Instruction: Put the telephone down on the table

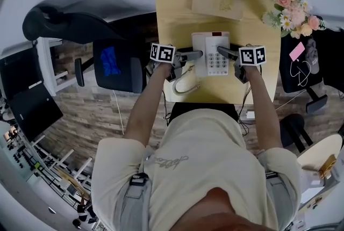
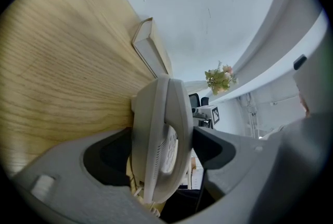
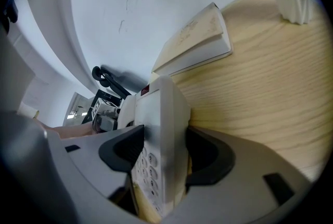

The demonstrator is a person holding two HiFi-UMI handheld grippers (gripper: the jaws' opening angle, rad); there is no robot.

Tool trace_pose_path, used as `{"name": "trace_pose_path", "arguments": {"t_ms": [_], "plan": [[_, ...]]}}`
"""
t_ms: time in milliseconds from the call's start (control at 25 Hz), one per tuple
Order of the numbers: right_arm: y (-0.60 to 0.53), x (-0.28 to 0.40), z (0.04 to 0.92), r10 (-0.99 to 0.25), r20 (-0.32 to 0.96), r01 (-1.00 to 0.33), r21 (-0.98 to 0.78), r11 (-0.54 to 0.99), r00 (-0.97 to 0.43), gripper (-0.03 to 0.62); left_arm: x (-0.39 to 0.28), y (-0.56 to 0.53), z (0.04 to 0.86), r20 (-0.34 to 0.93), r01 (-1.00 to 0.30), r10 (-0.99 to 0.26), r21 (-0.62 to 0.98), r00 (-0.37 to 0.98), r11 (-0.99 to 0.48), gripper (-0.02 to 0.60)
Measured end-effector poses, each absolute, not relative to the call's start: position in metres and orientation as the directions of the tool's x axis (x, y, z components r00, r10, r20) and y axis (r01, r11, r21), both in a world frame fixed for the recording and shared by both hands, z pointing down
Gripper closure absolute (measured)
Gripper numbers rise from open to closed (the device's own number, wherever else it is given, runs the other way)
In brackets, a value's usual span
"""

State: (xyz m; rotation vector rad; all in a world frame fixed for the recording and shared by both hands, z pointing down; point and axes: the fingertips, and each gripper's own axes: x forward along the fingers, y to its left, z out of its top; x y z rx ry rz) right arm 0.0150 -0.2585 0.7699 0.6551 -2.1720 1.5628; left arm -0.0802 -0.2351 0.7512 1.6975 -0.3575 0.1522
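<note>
A white desk telephone (image 1: 212, 53) with a keypad and a red spot near its top lies flat over the light wooden table (image 1: 177, 17). My left gripper (image 1: 196, 55) is shut on its left edge and my right gripper (image 1: 224, 52) is shut on its right edge. In the left gripper view the telephone (image 2: 158, 139) stands edge-on, pinched in the left gripper (image 2: 161, 147). The right gripper view shows the telephone (image 3: 160, 134) clamped likewise in the right gripper (image 3: 158, 152). Its coiled cord (image 1: 186, 85) loops toward the table's near edge. Whether the telephone rests on the table cannot be told.
A tan closed book (image 1: 218, 0) lies at the table's far edge. A bunch of flowers (image 1: 293, 11) stands at the far right corner. A black office chair (image 1: 110, 63) is left of the table, and dark bags (image 1: 303, 63) are on the right.
</note>
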Motion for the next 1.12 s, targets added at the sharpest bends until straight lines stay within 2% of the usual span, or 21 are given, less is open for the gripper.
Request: {"name": "trace_pose_path", "arguments": {"t_ms": [240,640,920,1040,1120], "plan": [[-0.256,0.018,0.768,-0.163,0.604,-0.624,-0.733,0.27,-0.78,0.352,-0.085,-0.234,0.747,0.352,-0.382,-0.191,0.911,0.916,-0.155,0.219],[-0.258,0.046,0.742,-0.304,0.649,-0.717,-0.622,0.315,-0.697,0.353,-0.106,-0.232,0.715,0.364,-0.443,-0.323,0.869,0.874,-0.22,0.219],[-0.225,0.048,0.699,-0.32,0.624,-0.695,-0.57,0.439,-0.713,0.356,-0.104,-0.213,0.684,0.374,-0.496,-0.373,0.807,0.849,-0.321,0.221],[-0.211,0.048,0.678,-0.335,0.602,-0.682,-0.556,0.476,-0.725,0.372,-0.101,-0.206,0.664,0.361,-0.511,-0.4,0.772,0.842,-0.378,0.226],[-0.204,0.049,0.663,-0.352,0.586,-0.676,-0.543,0.498,-0.73,0.413,-0.099,-0.199,0.649,0.369,-0.535,-0.413,0.729,0.832,-0.426,0.261]]}}
